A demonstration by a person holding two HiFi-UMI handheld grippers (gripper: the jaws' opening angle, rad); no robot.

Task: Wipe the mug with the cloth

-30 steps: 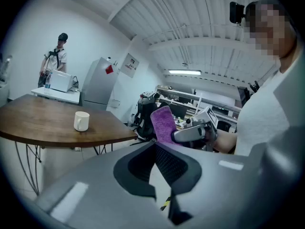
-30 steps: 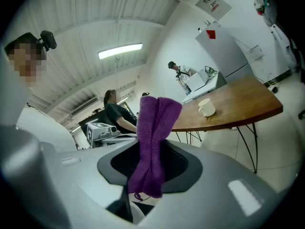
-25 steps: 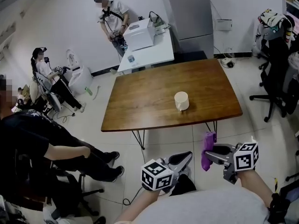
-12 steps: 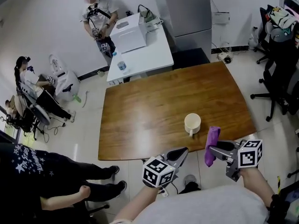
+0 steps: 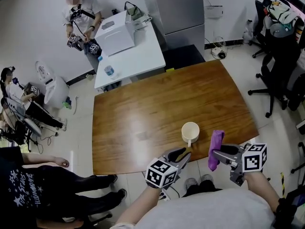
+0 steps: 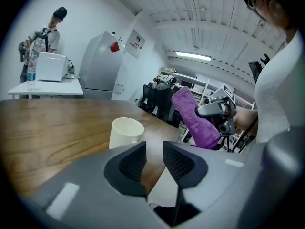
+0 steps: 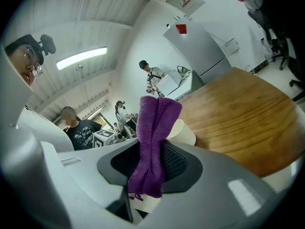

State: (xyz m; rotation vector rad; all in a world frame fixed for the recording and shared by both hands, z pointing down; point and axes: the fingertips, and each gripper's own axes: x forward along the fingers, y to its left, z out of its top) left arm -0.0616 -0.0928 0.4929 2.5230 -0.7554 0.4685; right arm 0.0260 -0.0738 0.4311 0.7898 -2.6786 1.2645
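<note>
A cream mug stands upright on the wooden table near its front edge, handle toward me. My right gripper is shut on a purple cloth, which stands up between the pads just right of the mug. In the right gripper view the cloth hides part of the mug. My left gripper hovers at the table edge, just in front of the mug and a little to its left. Its jaws have just been opening and hold nothing. In the left gripper view, the mug sits ahead of the parted jaws.
A white table with a white box and a bottle stands behind the wooden one. A person stands beside it; others sit at the left. Office chairs stand at the right. A grey cabinet is against the back wall.
Both grippers have come forward from over the floor to the table's front edge, close to the mug. The left jaws, shut before, now stand parted. The cloth stays in the right gripper.
</note>
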